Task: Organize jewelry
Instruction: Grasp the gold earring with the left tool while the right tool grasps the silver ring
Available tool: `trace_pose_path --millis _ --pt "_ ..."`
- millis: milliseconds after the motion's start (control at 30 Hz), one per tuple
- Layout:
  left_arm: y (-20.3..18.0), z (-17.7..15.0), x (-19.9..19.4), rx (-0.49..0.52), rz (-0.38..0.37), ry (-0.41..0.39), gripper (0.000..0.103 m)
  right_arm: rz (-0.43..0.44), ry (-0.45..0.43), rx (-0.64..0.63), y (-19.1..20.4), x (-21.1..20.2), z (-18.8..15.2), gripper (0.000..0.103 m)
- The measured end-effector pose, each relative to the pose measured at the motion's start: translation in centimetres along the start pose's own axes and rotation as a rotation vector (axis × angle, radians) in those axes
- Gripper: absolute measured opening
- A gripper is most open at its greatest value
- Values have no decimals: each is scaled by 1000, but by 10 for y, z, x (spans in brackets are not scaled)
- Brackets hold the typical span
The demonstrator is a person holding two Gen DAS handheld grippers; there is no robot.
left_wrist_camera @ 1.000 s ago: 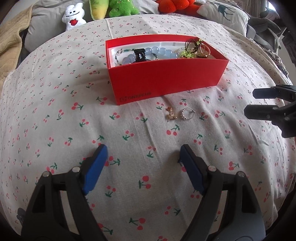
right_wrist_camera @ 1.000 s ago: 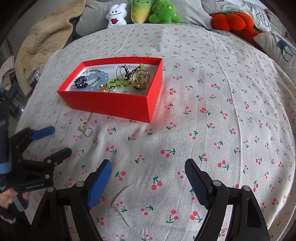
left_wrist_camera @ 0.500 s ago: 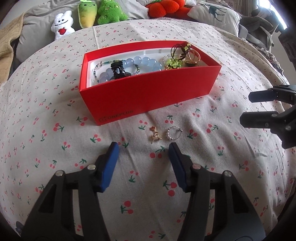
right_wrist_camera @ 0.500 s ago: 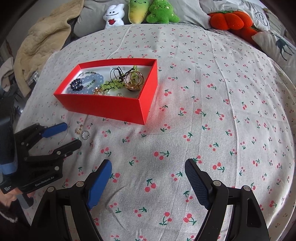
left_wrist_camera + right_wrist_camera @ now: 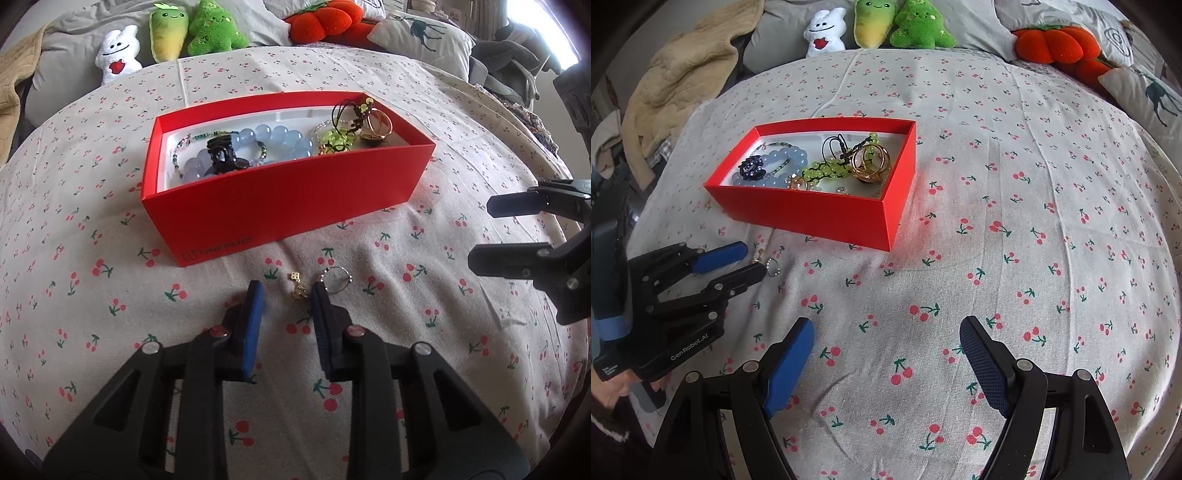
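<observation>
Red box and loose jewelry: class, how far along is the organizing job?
Done: bracelets, a clip and rings lie in the red box. In hand: nothing yet; the open left gripper straddles the gold earring on the cloth. Left: that earring and the silver ring. The right gripper hovers open, empty.

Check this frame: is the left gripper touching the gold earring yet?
Cannot tell. In the left wrist view the gold earring lies between the open left gripper fingertips, close beside the right one; no gap or contact shows plainly.
</observation>
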State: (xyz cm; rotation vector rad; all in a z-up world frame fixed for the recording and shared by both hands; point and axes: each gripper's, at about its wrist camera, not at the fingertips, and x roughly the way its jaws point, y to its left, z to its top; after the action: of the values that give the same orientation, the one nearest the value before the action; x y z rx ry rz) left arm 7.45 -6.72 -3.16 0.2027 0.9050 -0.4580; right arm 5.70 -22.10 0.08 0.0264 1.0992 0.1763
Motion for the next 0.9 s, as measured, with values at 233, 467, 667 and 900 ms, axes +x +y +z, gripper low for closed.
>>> trace_pose_path --millis 233,467,667,900 --pt "6 -1 -5 -41 4 8 12 33 -16 -21 15 5 5 82" --pt "19 -7 -16 -74 45 23 12 61 2 -87 44 21 4 82" --pt "35 -14 -25 -132 70 51 12 81 11 -131 67 35 6 82" --pt "43 -20 -30 -160 75 64 12 58 -24 -193 90 48 13 66"
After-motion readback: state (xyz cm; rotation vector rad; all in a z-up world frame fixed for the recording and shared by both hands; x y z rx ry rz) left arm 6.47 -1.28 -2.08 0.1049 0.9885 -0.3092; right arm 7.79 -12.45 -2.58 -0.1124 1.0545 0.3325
